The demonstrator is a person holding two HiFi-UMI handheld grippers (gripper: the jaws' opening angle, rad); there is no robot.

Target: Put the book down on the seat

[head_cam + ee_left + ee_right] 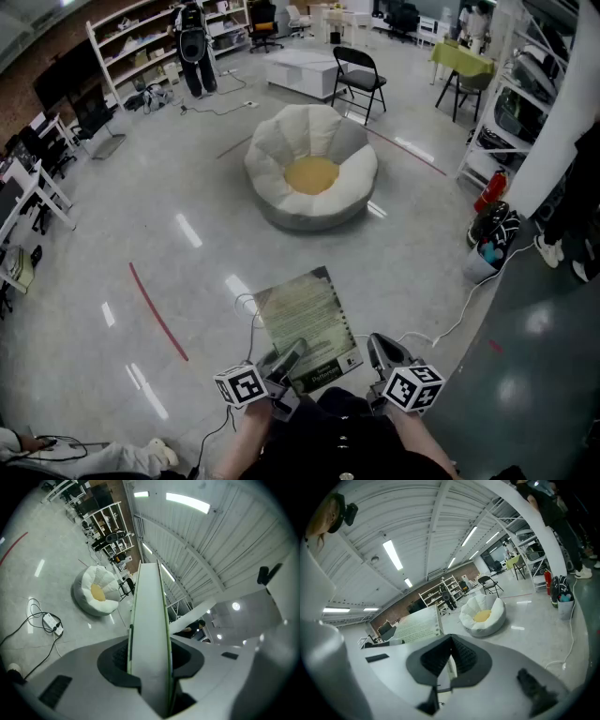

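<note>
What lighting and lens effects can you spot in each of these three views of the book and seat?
Head view: white glare streaks lie on the glossy floor; the book and seat look sharp. Left gripper view: fisheye bending, black corners, the book's edge close to the lens and soft. Right gripper view: the same fisheye curve, with ceiling strip lights blown out white.

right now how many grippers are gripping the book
2. The left gripper clamps the book at its near left edge; the right gripper pinches its near right corner. Neither is hidden.
</note>
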